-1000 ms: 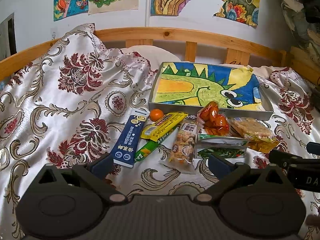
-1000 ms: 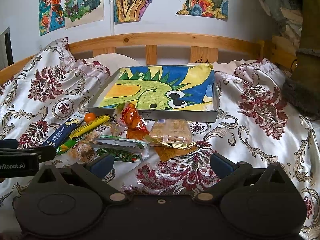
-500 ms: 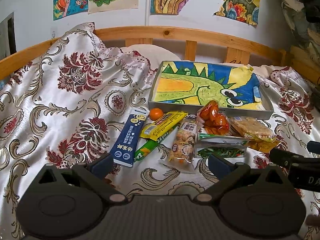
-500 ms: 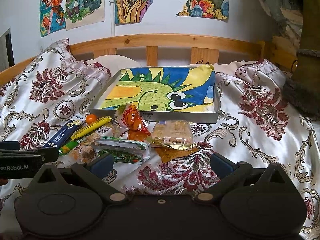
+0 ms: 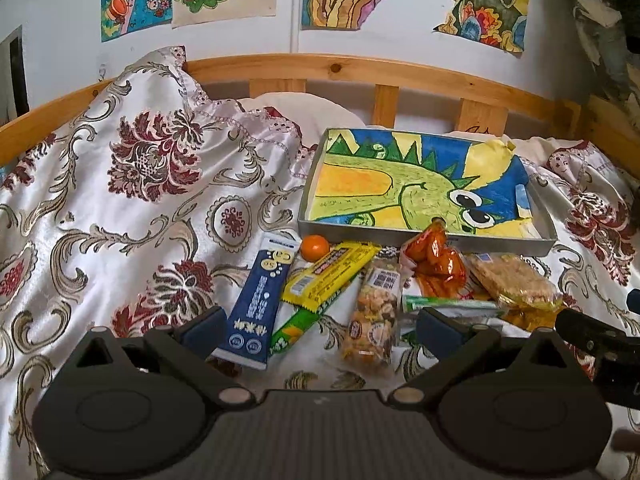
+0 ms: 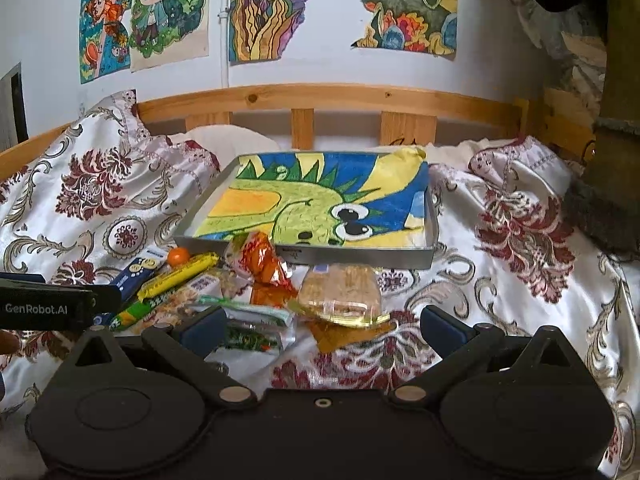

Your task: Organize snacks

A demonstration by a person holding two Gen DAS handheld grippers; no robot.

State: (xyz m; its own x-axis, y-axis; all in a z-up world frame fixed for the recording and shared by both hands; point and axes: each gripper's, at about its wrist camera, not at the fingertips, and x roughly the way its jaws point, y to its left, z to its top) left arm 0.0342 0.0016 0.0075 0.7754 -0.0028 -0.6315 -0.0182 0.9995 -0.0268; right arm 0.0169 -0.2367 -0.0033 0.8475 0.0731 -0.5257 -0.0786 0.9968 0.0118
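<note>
Against the wooden headboard of a bed covered in shiny white satin with maroon flowers (image 5: pixel 152 208), a shallow grey metal tray lined with a bright crayon drawing of a green dinosaur (image 5: pixel 424 235) is lying empty. This tray is the landmark for everything else.

Just in front of the tray, the snacks are sitting in a loose pile on the bedspread. At the tray's front left corner a small round orange fruit (image 5: pixel 315 247) is resting. Beside it a long dark blue packet with white lettering (image 5: pixel 256 300) is pointing away from the tray, and a yellow wrapped bar (image 5: pixel 330 272) is lying across a green wrapped stick (image 5: pixel 298 328). Toward the middle, a clear pouch of mixed nuts (image 5: pixel 374 312) is lying next to a crinkly bag of orange-red snacks (image 5: pixel 438 258) that is leaning on the tray's front wall. Toward the front right corner, a clear pack of pale crackers (image 6: pixel 340 288) is sitting over a green and white packet (image 6: pixel 248 320).

The left tool (image 5: pixel 320 330) and the right tool (image 6: pixel 320 330) are both spread wide, grasping nothing, and hovering in front of the pile. Compared with a second ago, both tools are edging slightly nearer the pile; no snack has moved. Sorting has probably not begun, and every item is waiting outside the tray.
</note>
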